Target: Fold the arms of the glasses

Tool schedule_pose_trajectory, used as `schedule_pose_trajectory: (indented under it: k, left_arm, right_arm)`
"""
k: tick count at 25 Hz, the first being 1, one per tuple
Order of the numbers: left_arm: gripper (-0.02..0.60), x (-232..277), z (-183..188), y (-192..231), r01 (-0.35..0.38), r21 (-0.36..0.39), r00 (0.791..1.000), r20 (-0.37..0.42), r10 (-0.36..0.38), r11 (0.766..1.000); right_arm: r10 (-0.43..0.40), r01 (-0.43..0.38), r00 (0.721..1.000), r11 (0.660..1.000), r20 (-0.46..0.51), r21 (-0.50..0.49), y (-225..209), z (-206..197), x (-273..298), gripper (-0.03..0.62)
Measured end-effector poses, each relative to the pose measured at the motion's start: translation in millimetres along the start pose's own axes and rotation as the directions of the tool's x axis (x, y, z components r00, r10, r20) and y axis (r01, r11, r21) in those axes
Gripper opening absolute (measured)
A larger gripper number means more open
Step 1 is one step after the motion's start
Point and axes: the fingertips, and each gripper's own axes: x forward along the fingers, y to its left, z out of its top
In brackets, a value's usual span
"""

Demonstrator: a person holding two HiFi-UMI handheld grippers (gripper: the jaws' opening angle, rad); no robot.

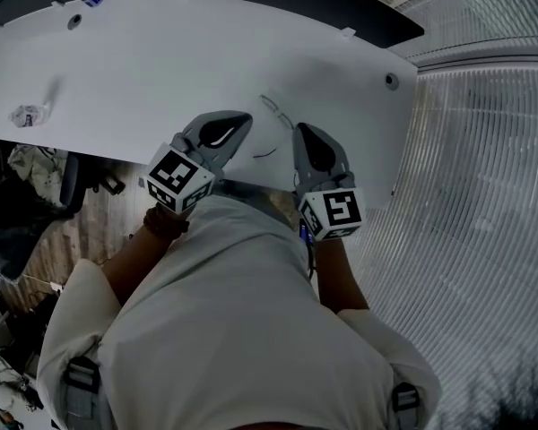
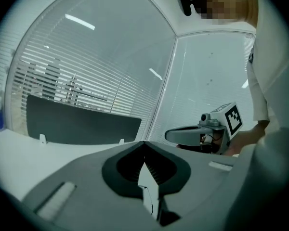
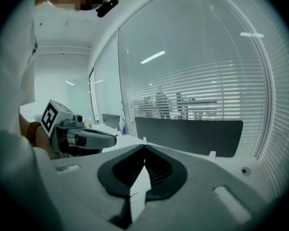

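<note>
Head view: the glasses (image 1: 277, 115) show only as a thin, faint wire outline lying on the white tabletop (image 1: 152, 70), near its front edge; their arms are too fine to tell whether they stand open or folded; they lie between the tips of the two tools, close to both, with neither tip seen touching them. The left tool (image 1: 238, 122) points at them from the left, the right tool (image 1: 305, 135) from the right; each carries a marker cube (image 1: 179, 179) at its rear, and a bare forearm leads back from each to the person's pale shirt (image 1: 224, 321).

Left gripper view puts that tool's jaws pressed together with nothing between them; through the slit below the tips only white tabletop and a thin dark line show, and I cannot tell what the line is. Right gripper view gives the same for the other tool: jaws together, holding nothing.

Farther out, a small crumpled clear wrapper (image 1: 26, 115) lies near the tabletop's left edge; a dark partition (image 1: 341, 7) runs along the far side; slatted blinds (image 1: 484, 168) fill the wall to the right.
</note>
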Motion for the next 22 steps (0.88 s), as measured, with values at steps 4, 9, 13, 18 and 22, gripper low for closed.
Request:
schedule_pose_trajectory:
  k: [4,9,13,18,22]
  left_arm:
    - [0.000,10.8,-25.3,11.4,0.022,-0.007,0.999,-0.049,-0.023,1.000]
    - [0.000,21.9,-60.3,32.6,0.019,-0.001,0.992,-0.122,-0.019,1.000]
    - [0.000,26.9,-80.7,43.7,0.021,-0.005,0.984,-0.175,-0.021,1.000]
    - [0.002,38.3,-109.8,61.7,0.011,-0.003,0.973,-0.230,-0.011,1.000]
    - [0.023,46.5,-133.8,69.0,0.007,-0.010,0.959,-0.284,-0.009,1.000]
  right_arm:
    - [0.023,-0.026,0.996,0.999,-0.087,-0.038,-5.8,-35.7,22.7,0.002]
    - [0.011,-0.021,0.991,0.996,-0.130,-0.081,-16.5,-70.1,46.9,0.002]
    - [0.004,-0.028,0.981,0.993,-0.193,-0.119,-23.0,-91.5,60.8,0.002]
    - [0.006,-0.045,0.968,0.987,-0.250,-0.153,-34.8,-117.2,81.7,0.003]
    - [0.029,-0.089,0.944,0.982,-0.329,-0.169,-38.1,-150.1,93.1,0.032]
